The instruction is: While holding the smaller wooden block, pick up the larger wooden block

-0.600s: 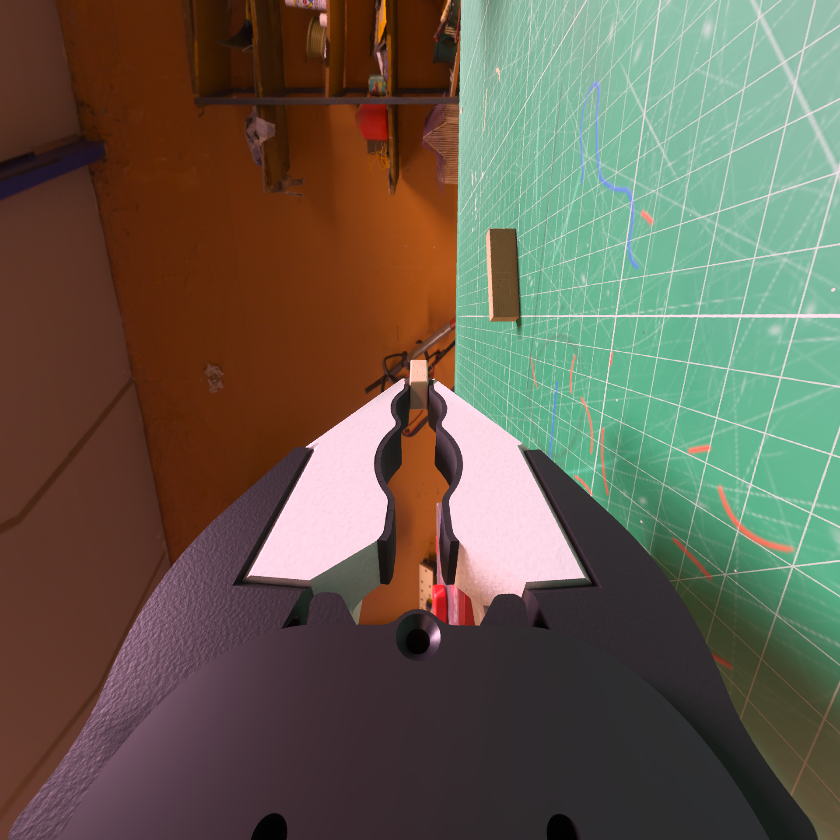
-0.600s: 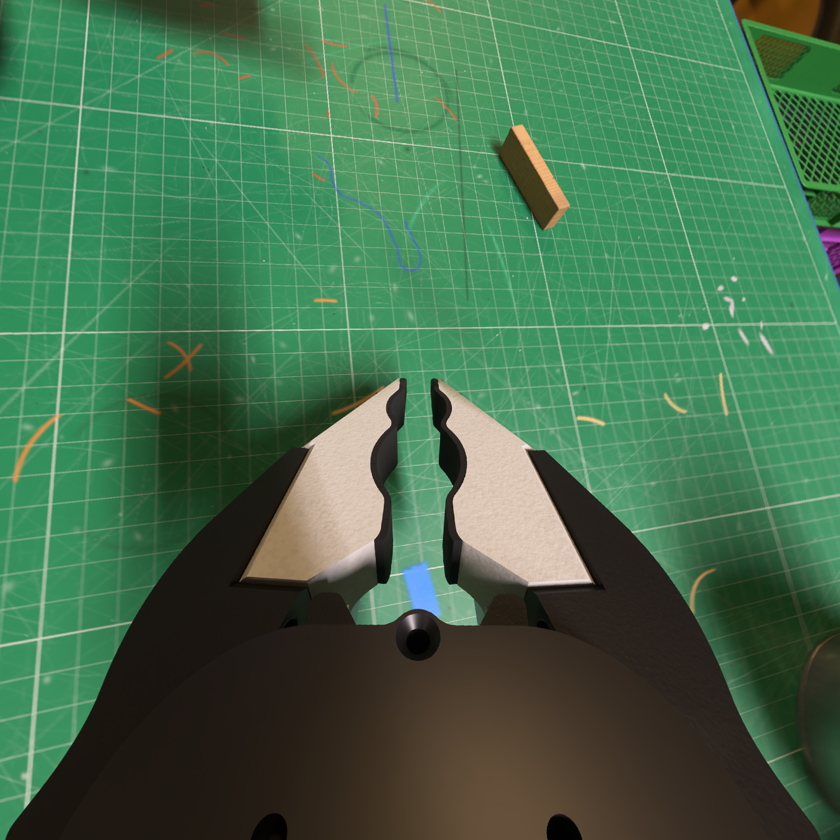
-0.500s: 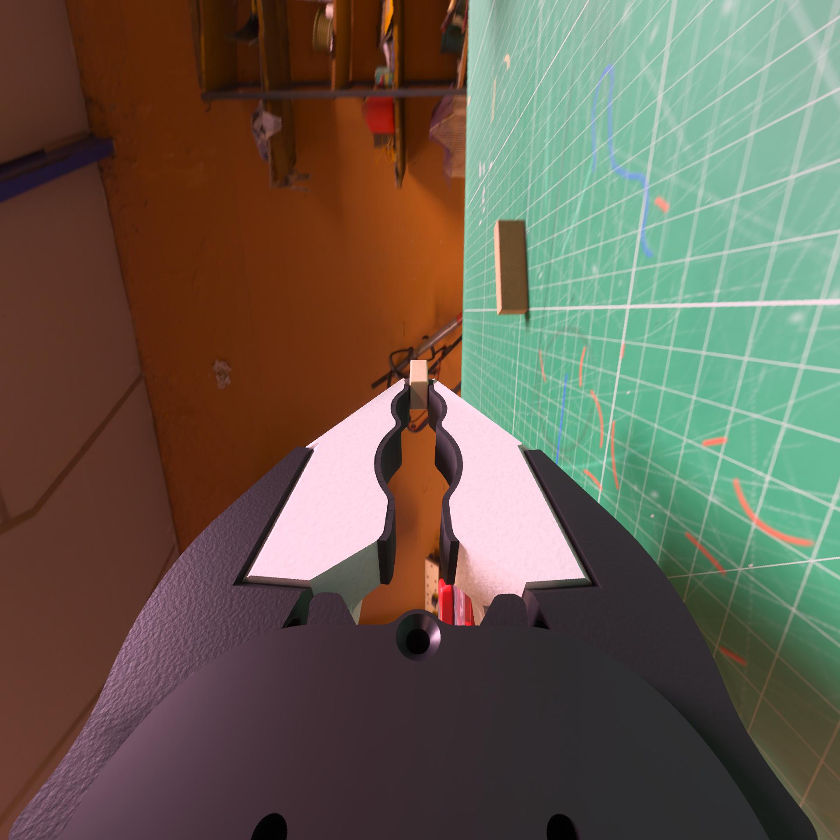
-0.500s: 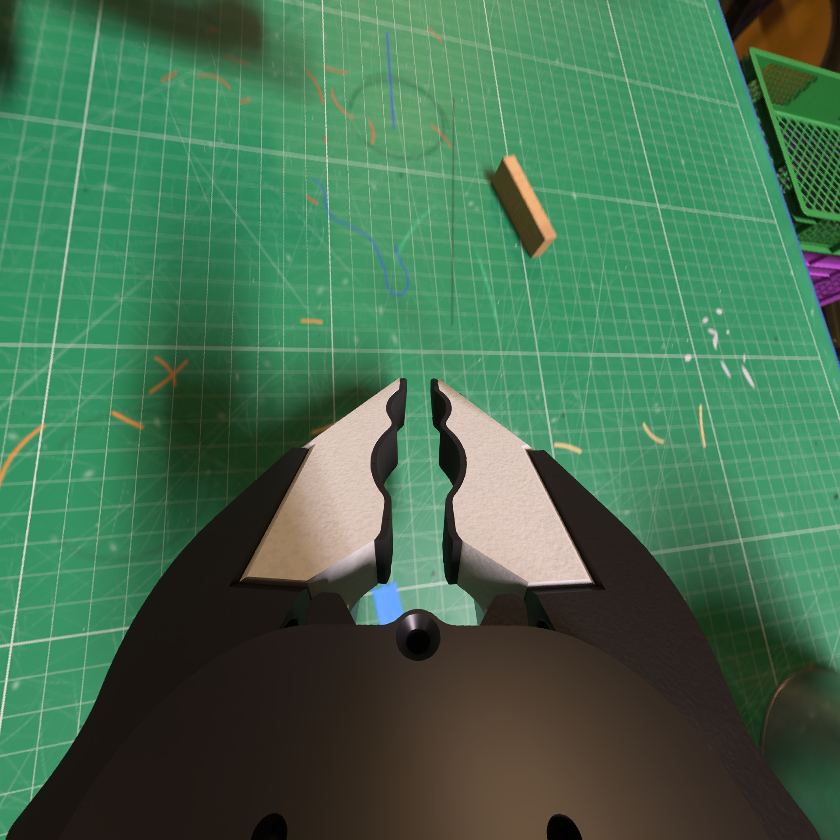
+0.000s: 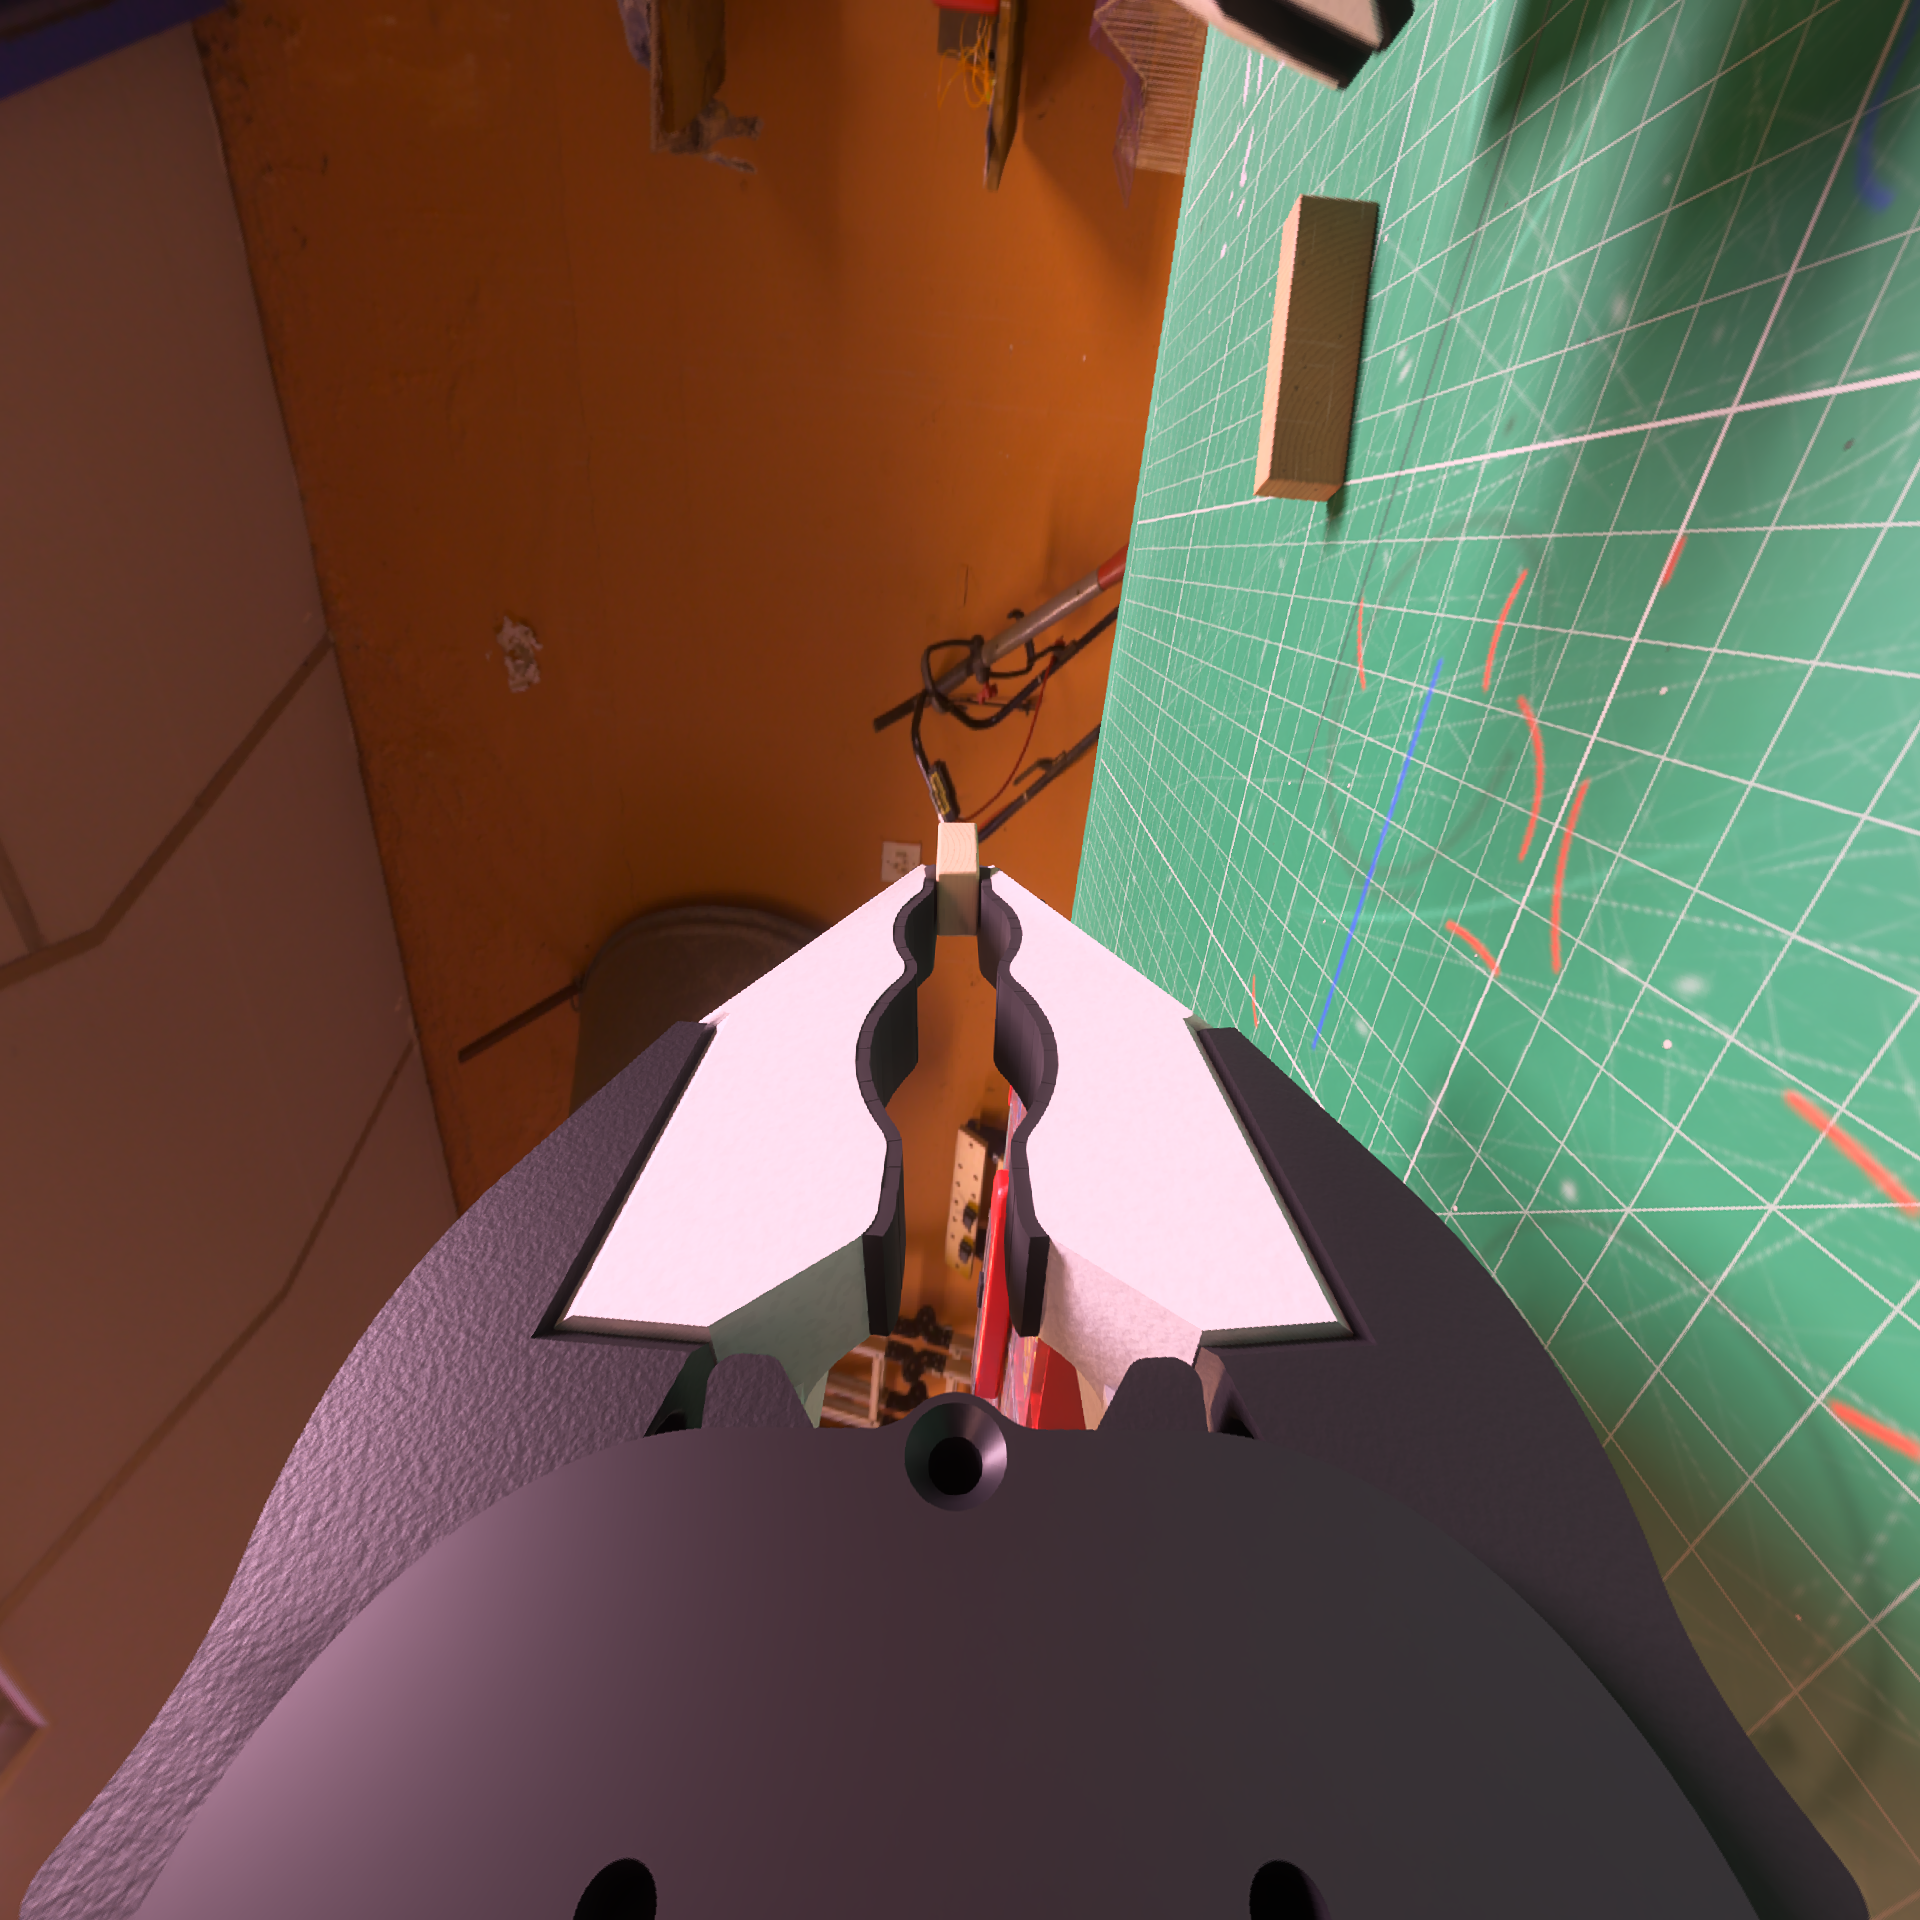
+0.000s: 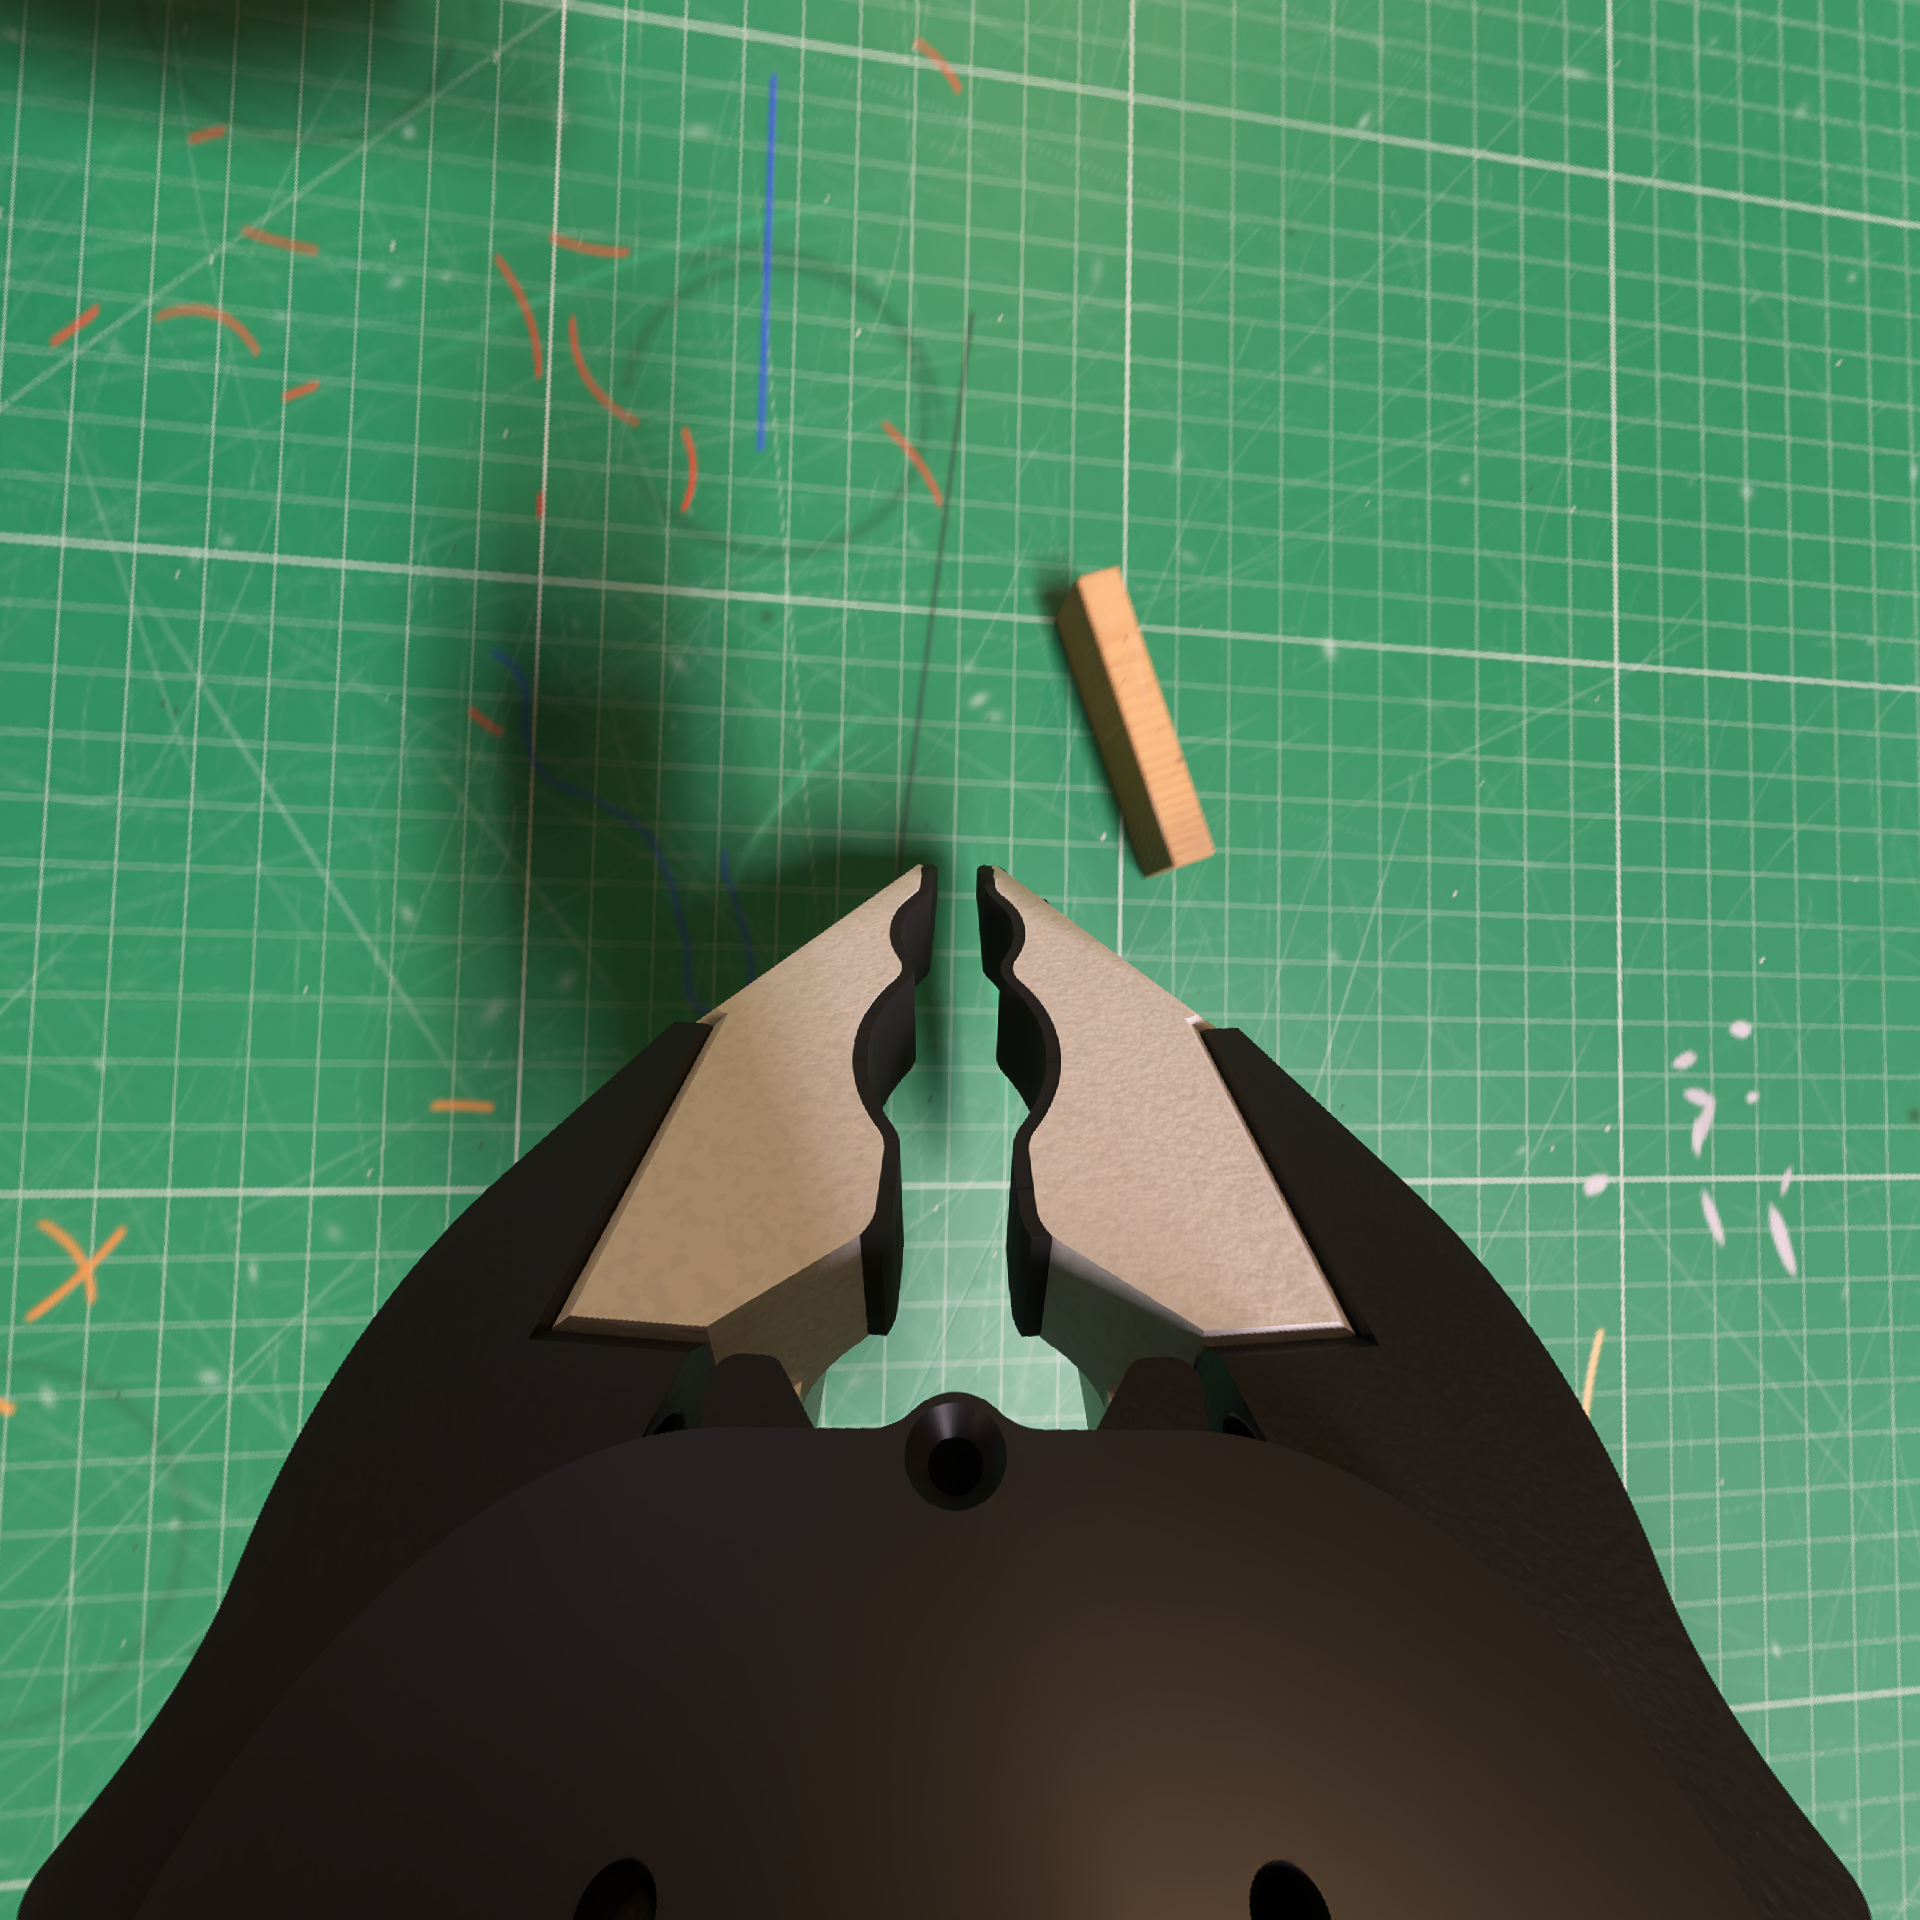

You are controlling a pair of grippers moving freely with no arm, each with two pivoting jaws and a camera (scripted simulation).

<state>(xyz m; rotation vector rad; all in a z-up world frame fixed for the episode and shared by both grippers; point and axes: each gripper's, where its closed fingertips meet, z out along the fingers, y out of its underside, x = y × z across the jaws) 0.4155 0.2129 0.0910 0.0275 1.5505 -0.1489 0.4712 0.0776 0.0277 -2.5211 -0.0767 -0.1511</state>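
Note:
My left gripper [image 5: 958, 883] is shut on the smaller wooden block [image 5: 956, 857], a pale cube pinched at its fingertips and held in the air beside the green cutting mat [image 5: 1558, 727]. The larger wooden block [image 5: 1314, 343], a long tan bar, lies flat on the mat. In the right wrist view it [image 6: 1135, 720] lies just ahead and to the right of my right gripper [image 6: 954, 883]. That gripper is empty, with its jaws a narrow gap apart, low over the mat [image 6: 1455, 416]. Part of the right gripper [image 5: 1299, 31] shows at the top of the left wrist view.
The mat's edge [image 5: 1132, 623] runs close to the larger block, with an orange wall beyond. Cables [image 5: 987, 686] and a grey drum [image 5: 675, 987] lie past that edge. White flecks [image 6: 1725, 1143] and pen marks dot the mat.
My right gripper has moved forward, so the larger block now lies close beside its tips. My left gripper has drawn nearer to the block, still holding the small one. The right gripper has entered the left view.

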